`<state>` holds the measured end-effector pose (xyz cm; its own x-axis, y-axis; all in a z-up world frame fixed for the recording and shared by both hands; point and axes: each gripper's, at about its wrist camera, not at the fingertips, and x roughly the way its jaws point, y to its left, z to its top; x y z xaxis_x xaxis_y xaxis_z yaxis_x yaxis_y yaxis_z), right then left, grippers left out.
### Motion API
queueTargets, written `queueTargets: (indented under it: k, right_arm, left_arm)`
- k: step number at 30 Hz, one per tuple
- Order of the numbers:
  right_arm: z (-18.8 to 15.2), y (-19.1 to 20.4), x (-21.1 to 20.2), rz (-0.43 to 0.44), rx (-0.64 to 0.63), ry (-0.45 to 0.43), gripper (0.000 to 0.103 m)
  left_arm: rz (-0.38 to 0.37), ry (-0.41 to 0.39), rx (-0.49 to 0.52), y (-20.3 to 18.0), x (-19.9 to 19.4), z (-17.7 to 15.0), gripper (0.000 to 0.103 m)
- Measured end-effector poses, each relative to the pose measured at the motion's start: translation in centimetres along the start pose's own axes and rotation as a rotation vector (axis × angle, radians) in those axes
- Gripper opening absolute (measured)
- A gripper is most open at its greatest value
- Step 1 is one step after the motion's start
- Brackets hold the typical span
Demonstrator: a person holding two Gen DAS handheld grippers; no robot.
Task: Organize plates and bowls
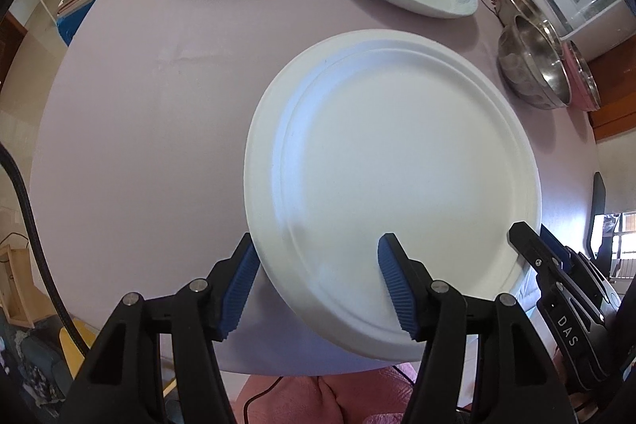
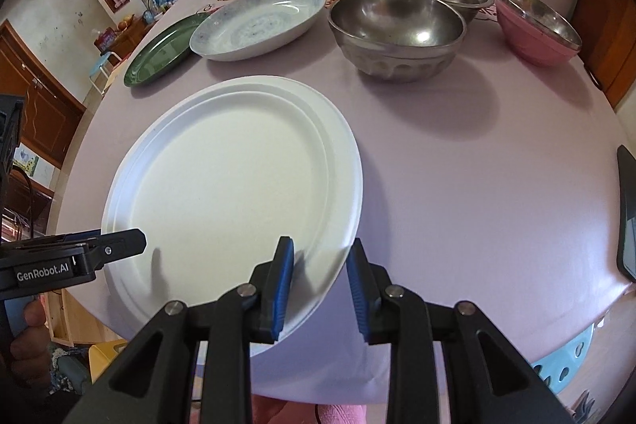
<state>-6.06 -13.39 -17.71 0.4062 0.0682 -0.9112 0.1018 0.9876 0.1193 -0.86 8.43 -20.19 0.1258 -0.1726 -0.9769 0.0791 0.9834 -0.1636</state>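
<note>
Your left gripper [image 1: 318, 281] stands apart, its fingers straddling the near left rim of the white plate [image 1: 397, 161] without pressing it. Your right gripper [image 2: 322, 285] is narrower but also apart, straddling the plate's near right rim; whether a pad touches, I cannot tell. The plate lies at the near edge of the table [image 1: 139, 106].
</note>
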Motion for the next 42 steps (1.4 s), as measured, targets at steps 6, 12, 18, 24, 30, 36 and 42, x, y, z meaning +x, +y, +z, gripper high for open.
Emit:
queueTargets:
  k: [6, 12, 18, 24, 30, 36, 42]
  right_arm:
    - [0.2, 0.0, 0.5, -0.008, 0.003, 0.029, 0.04]
    - [0.0, 0.1, -0.5, -0.022, 0.012, -0.005, 0.052]
    - [-0.2, 0.5, -2.7, -0.033, 0.011, -0.061, 0.062]
    - [0.6, 0.9, -5.2, -0.015, -0.005, -0.122, 0.067]
    - [2.7, 0.3, -7.1, 0.038, 0.0, -0.175, 0.071]
    - [5.8, -1.3, -7.6, 0.081, 0.006, -0.192, 0.074]
    - [9.2, -2.9, -7.7, 0.118, -0.013, -0.194, 0.074]
  left_arm:
    - [-0.014, -0.026, 0.023, 0.2, -0.6, -0.2, 0.071]
    - [-0.014, -0.078, 0.057, 0.2, -2.4, -0.4, 0.077]
    - [-0.024, -0.142, 0.082, 0.5, -5.7, -1.0, 0.081]
    - [-0.028, -0.236, 0.119, 0.2, -9.9, -1.4, 0.085]
    - [-0.057, -0.29, 0.158, -0.9, -13.1, -0.9, 0.088]
    - [-0.048, -0.329, 0.118, -1.7, -14.8, 0.5, 0.089]
    - [-0.025, -0.345, 0.063, -2.7, -15.4, 2.4, 0.089]
